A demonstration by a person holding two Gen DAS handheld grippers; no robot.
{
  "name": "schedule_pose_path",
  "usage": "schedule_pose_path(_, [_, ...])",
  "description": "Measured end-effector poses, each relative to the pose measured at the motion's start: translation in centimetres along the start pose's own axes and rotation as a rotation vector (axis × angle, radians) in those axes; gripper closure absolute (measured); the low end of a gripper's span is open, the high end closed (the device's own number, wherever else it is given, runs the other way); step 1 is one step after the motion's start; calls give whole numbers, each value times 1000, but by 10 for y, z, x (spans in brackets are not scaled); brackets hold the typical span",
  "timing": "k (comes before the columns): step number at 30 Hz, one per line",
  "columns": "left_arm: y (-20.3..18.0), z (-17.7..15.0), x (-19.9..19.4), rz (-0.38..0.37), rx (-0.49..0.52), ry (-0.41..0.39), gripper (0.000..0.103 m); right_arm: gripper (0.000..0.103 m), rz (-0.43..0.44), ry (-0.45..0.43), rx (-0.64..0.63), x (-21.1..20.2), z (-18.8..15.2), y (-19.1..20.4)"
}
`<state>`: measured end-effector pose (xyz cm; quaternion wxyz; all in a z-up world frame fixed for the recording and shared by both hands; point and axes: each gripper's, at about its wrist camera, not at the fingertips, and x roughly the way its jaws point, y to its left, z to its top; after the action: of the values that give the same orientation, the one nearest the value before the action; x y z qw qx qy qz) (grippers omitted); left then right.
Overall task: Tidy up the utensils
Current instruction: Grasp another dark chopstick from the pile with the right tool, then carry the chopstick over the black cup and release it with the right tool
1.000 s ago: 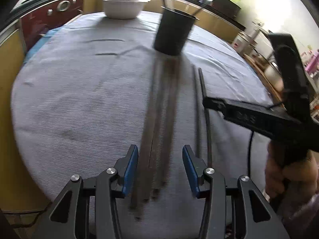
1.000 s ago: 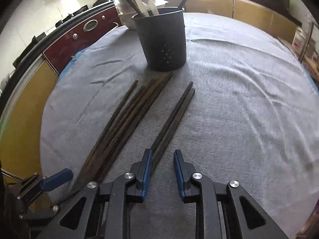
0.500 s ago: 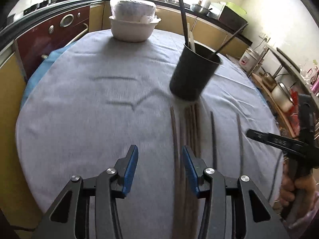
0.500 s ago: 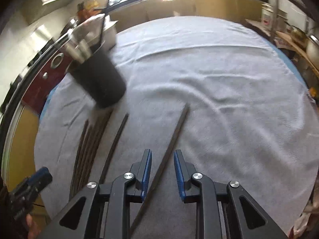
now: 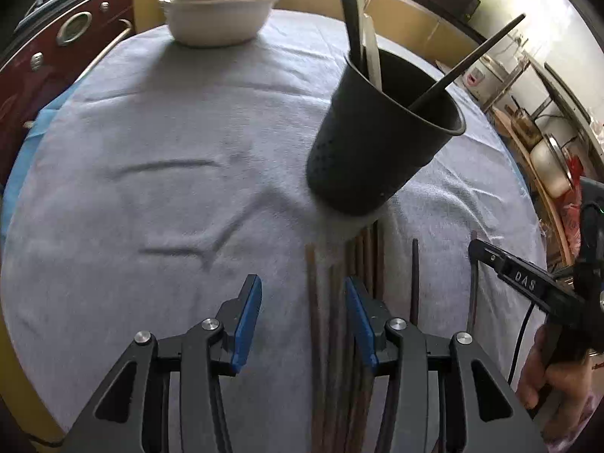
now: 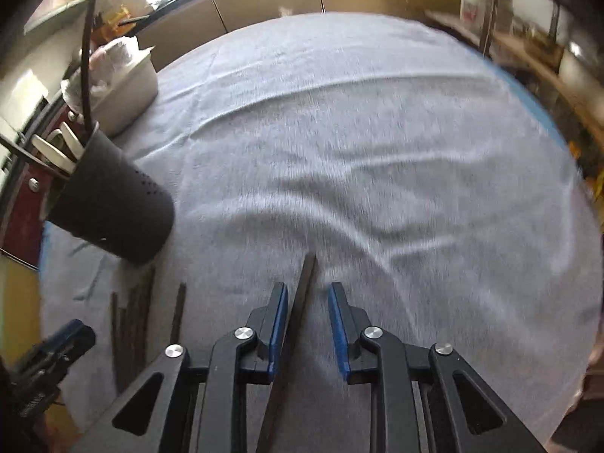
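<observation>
Firstly, my right jaws: released but narrow, they have just been closing, with a gap showing at the right-hand pad.
Between my right jaws: one dark chopstick [image 6: 304,290], lying flat on the cloth, close along the left-hand pad, its tip reaching out just past the fingertips.
My left jaws: released, standing well apart, gripping nothing.
Under my left jaws: a bundle of brown chopsticks [image 5: 332,302], side by side on the cloth; most run beneath the right-hand finger, and one lies in the gap between the two.
Beside the bundle: a single dark chopstick [image 5: 415,275], apart from the bundle, between it and my right jaws.
Hand: the one [image 5: 555,381] carrying my right jaws shows at the lower right edge of the left view.
Utensil holder [image 5: 377,151]: a black perforated cup, standing at the far ends of the bundle, with a few long utensils sticking out of its mouth.
Surface [image 5: 151,151]: round, covered with a wrinkled grey cloth.
Far edge: a white bowl [image 5: 219,15] with something pale piled in it.
</observation>
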<state>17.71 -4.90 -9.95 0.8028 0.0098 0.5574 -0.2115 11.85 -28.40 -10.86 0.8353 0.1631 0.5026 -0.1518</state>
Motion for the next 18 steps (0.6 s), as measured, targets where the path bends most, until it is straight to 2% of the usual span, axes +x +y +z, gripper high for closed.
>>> schedule_pose_path(4, [-1,8,17,23,-3,43,56,93,-7,-33,-19,-1,-5,3])
schedule_pose_path(7, [-1,10,18,40,12,18,82,96,38,-38,-16,-5,-10,-1])
schedule_pose_path(9, [2,10,19,0,1,22,97,97,86,-43,-5,-7,-16,-3])
schedule_pose_path(14, [2,0,7,26,-5,-37,102,97,179,-113,-16,-30,-28,-3])
schedule_pose_path(18, [8,-7,-33,7,-35,-152,102,97,290,-185,-9,-61,-34,-9])
